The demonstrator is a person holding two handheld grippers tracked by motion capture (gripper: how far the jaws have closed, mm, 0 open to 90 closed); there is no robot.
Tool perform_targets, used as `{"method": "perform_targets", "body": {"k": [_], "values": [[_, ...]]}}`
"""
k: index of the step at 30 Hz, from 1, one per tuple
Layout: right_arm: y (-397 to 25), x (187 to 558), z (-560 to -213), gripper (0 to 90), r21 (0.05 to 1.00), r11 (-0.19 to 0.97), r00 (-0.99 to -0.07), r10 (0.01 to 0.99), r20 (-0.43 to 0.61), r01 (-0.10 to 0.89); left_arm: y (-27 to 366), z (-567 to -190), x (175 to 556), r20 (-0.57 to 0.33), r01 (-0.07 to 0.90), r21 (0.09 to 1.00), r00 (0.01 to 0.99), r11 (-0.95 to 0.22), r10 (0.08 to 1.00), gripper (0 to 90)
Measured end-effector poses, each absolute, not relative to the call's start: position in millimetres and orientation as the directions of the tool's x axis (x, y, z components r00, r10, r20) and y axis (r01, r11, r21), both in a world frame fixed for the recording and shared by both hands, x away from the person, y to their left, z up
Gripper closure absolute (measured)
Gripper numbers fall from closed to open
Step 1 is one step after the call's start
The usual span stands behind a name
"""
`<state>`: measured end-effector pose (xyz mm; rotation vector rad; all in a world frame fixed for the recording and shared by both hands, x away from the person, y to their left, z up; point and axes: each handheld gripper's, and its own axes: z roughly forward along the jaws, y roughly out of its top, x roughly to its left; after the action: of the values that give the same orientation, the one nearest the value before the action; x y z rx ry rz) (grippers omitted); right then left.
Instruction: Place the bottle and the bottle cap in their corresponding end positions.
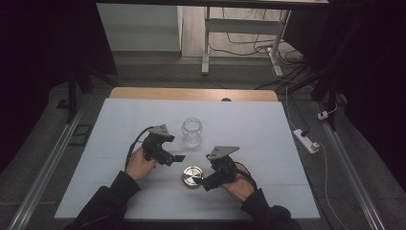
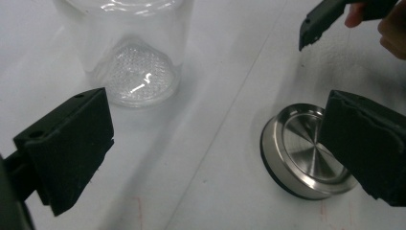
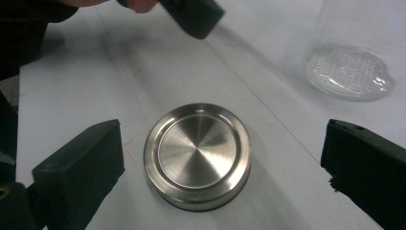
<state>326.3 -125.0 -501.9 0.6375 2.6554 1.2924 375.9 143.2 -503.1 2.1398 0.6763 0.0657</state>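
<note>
Landmark: round brushed-steel lid (image 1: 192, 176) with a dark rim, lying flat on the white table cover (image 1: 258, 124); the places below are given relative to it.
Lid, right gripper view: the lid (image 3: 197, 154) lies on the cover between the two black jaws, touching neither.
Right gripper (image 1: 209, 183): just right of the lid, held low in the person's hand; jaws spread wide, holding nothing.
Left gripper (image 1: 176, 157): just beyond and left of the lid; jaws spread wide and empty; in its own view the lid (image 2: 299, 151) lies partly behind one jaw.
Clear glass jar (image 1: 192, 132): upright and open-topped, beyond the lid, near it but apart; its dimpled base shows in the left gripper view (image 2: 136, 72).
Hands: dark sleeves enter from the near edge, one on either side of the lid.
</note>
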Motion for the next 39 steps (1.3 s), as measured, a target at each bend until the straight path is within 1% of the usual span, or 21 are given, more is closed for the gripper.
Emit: {"method": "perform_targets", "body": {"k": [5, 9, 16, 23, 31, 36, 39], "values": [[-129.8, 326.9, -501.8, 0.3, 0.763, 0.538, -0.890, 0.444, 0.104, 0.357, 143.8, -502.1, 364.6, -0.176, 0.439, 0.747, 0.854, -0.498, 0.489, 0.0], [-133.4, 325.7, -501.2, 0.0, 0.757, 0.548, -0.889, 0.448, 0.094, 0.356, 146.5, -502.4, 352.5, -0.162, 0.437, 0.734, 0.855, -0.519, 0.492, 0.0], [-142.9, 320.2, -498.3, 0.0, 0.760, 0.540, -0.879, 0.470, 0.083, 0.361, 154.8, -500.4, 338.8, -0.190, 0.455, 0.744, 0.846, -0.489, 0.498, 0.0], [-156.4, 314.5, -497.3, 0.0, 0.764, 0.527, -0.863, 0.499, 0.077, 0.372, 165.9, -498.9, 320.4, -0.177, 0.455, 0.746, 0.839, -0.485, 0.514, 0.0], [-171.3, 307.2, -493.5, 0.0, 0.776, 0.506, -0.845, 0.532, 0.064, 0.377, 180.3, -499.4, 293.8, -0.169, 0.474, 0.740, 0.817, -0.477, 0.551, 0.0], [-182.7, 302.6, -493.1, 0.0, 0.773, 0.505, -0.833, 0.551, 0.054, 0.385, 194.4, -498.4, 278.0, -0.158, 0.483, 0.739, 0.802, -0.470, 0.576, 0.0], [-190.2, 300.2, -493.8, 0.0, 0.768, 0.506, -0.823, 0.566, 0.049, 0.393, 207.9, -499.1, 266.5, -0.158, 0.502, 0.739, 0.778, -0.449, 0.608, 0.0]]}}
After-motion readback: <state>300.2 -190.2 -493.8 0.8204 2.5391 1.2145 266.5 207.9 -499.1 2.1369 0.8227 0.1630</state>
